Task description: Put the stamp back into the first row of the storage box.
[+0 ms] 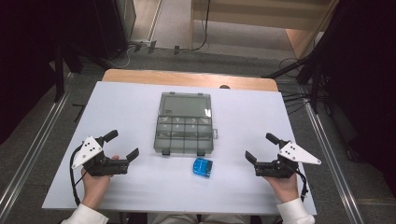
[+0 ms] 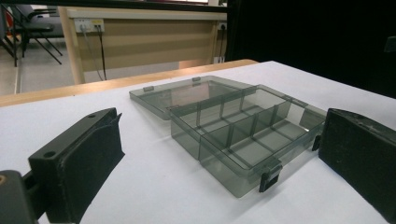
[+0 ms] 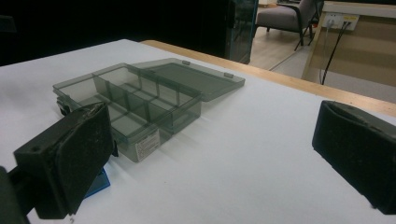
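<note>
Grippers at rest on either side of an open smoke-grey transparent plastic compartment box on a white tabletop.

High view: the box lies at frame centre, its flat lid folded back toward the upper edge and its divided tray toward the viewer, two dark latches on the near rim. A small blue translucent plastic object lies just below the tray, slightly right of centre, apart from it. The left gripper sits at lower left, the right gripper at lower right, each held in a hand, well apart from the box; both have their jaws spread wide with nothing between them.
</note>
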{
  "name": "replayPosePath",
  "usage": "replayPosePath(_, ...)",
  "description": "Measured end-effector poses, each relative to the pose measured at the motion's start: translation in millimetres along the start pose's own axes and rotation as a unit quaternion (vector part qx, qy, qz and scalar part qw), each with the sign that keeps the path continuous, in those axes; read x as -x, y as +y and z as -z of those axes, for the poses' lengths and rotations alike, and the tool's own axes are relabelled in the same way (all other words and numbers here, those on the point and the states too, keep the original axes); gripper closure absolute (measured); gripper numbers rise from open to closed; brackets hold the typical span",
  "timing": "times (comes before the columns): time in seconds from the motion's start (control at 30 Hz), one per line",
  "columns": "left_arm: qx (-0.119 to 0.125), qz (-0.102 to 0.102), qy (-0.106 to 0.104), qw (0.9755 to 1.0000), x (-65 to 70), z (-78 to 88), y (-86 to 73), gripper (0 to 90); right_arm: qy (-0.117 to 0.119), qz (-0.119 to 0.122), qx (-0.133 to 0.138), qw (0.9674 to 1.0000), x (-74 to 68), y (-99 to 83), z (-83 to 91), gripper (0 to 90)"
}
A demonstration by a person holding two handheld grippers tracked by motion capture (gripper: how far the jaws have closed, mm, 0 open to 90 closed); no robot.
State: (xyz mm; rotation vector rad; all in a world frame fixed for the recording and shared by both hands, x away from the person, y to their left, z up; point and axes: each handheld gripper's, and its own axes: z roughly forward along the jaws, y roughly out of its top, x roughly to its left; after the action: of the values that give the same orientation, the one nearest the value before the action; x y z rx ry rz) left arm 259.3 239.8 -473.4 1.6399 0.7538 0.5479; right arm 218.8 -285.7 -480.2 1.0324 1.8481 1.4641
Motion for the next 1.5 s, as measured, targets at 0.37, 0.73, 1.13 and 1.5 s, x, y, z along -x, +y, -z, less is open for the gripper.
replayPosePath(0.37,0.003,0.005,-0.009,0.9999,0.7,1.0,0.2,0.0,-0.002,-0.002,-0.008,1.0,0.6,-1.1,-0.2,0.0)
replayPosePath(0.73,-0.001,0.006,-0.017,0.9998,2.2,-0.2,-0.1,0.0,0.007,0.005,-0.023,0.9997,-2.5,-4.7,-5.0,0.0)
replayPosePath(1.13,-0.007,0.007,-0.021,0.9997,2.4,-1.0,-0.5,0.0,0.019,0.016,-0.044,0.9987,-8.4,-7.3,-11.1,0.0)
replayPosePath(1.5,-0.008,0.01,-0.024,0.9996,3.1,-1.6,-0.7,0.0,0.038,0.034,-0.075,0.9958,-18.9,-11.5,-22.0,0.0)
